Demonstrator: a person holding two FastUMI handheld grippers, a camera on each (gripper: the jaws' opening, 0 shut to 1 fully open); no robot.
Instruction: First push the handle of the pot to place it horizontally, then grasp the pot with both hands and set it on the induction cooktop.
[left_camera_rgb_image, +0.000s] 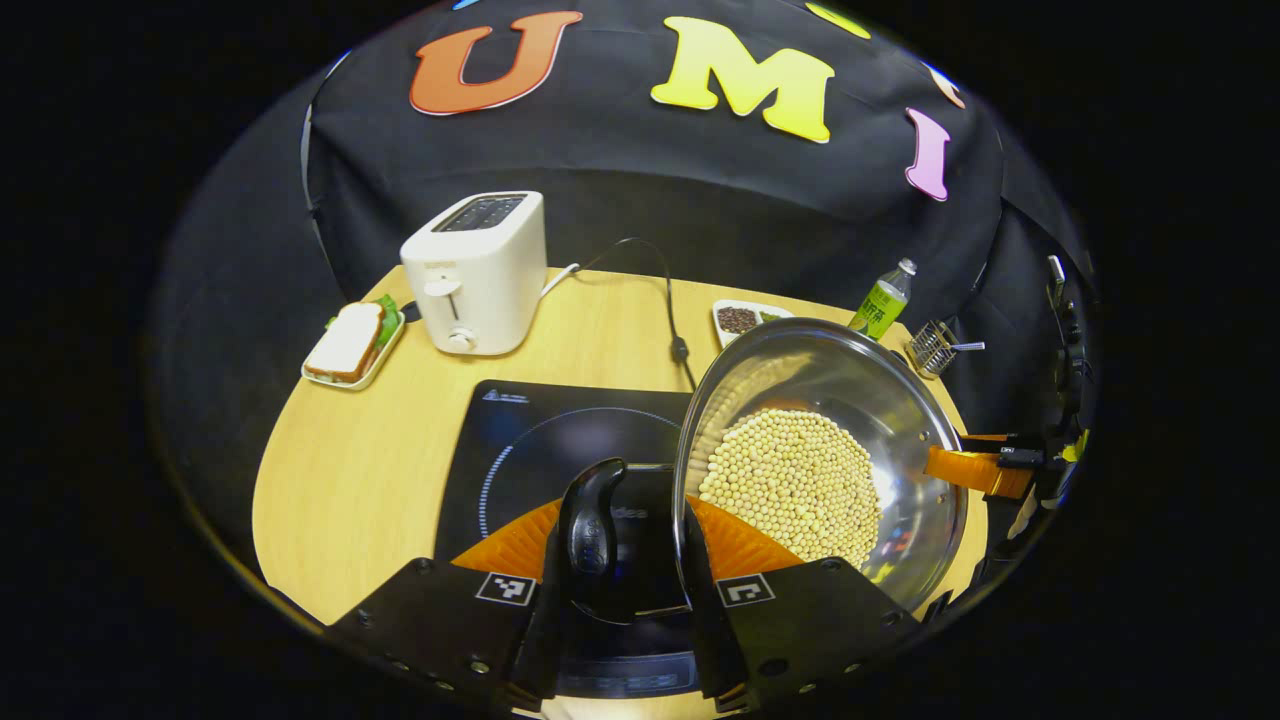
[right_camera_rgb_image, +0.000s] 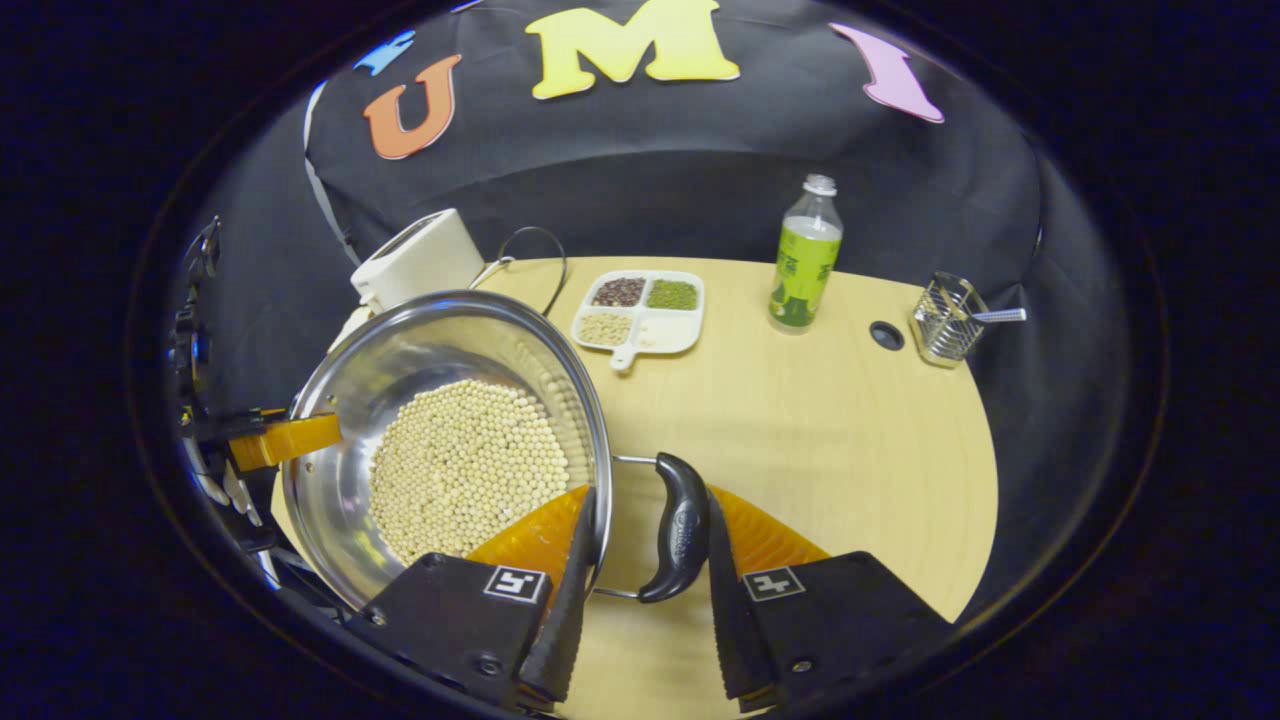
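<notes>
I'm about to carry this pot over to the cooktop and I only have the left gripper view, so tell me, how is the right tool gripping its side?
Observer: The right tool straddles the pot at its handle, with one finger inside the rim and the other against the handle's outer side.
Operator: What's underneath that side?
Observer: Bare wooden table lies below and beyond that handle.
Operator: The dish behind the pot is half hidden for me. What is it?
Observer: A white sectioned tray with dark, green and pale beans in separate compartments.
</notes>
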